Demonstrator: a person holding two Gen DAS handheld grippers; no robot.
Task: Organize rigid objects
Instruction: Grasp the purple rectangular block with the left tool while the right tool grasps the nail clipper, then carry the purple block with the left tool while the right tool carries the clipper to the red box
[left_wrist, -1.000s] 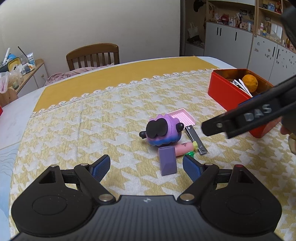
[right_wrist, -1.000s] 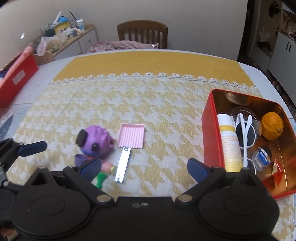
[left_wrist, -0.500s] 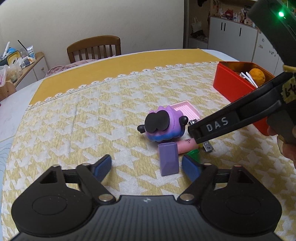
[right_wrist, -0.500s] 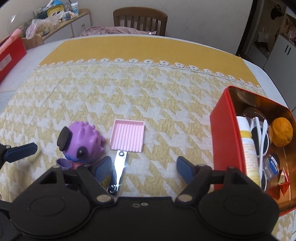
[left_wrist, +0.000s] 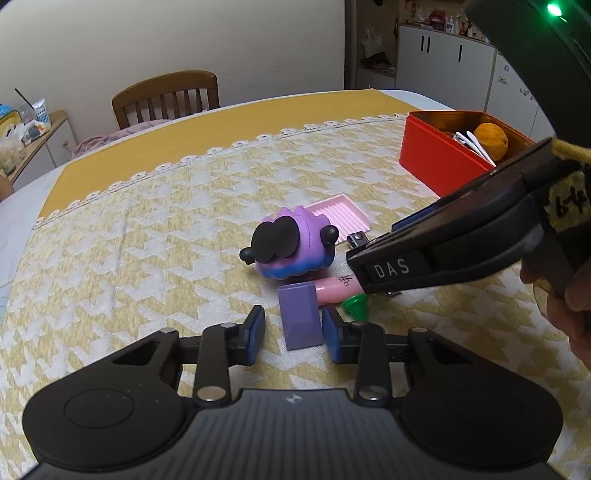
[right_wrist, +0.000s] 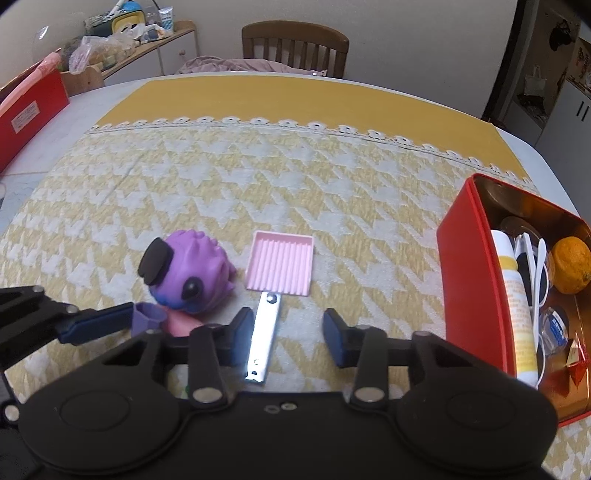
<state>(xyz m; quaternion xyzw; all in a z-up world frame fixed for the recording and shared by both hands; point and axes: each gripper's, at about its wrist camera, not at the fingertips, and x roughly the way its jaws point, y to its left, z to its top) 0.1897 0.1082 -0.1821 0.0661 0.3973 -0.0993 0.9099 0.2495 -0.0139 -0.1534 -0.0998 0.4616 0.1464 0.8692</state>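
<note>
A small purple block (left_wrist: 300, 317) lies on the yellow cloth between the fingers of my left gripper (left_wrist: 293, 330); the jaws are partly closed around it, with a gap on the left side. Behind it sit a purple toy creature (left_wrist: 288, 247), a pink tube (left_wrist: 334, 288), a green piece (left_wrist: 355, 306) and a pink ridged tray (left_wrist: 341, 216). My right gripper (right_wrist: 288, 338) is open over the silver nail clipper (right_wrist: 264, 338). The toy (right_wrist: 188, 275) and the tray (right_wrist: 282, 262) also show in the right wrist view.
A red tin (right_wrist: 469, 280) at the right holds an orange (right_wrist: 569, 264), a tube, white spoons and small items. A wooden chair (right_wrist: 295, 42) stands at the table's far side. A red box (right_wrist: 26, 114) sits far left.
My left gripper has moved forward and its jaws have narrowed around the purple block. My right gripper has come down and left over the nail clipper, narrowing slightly.
</note>
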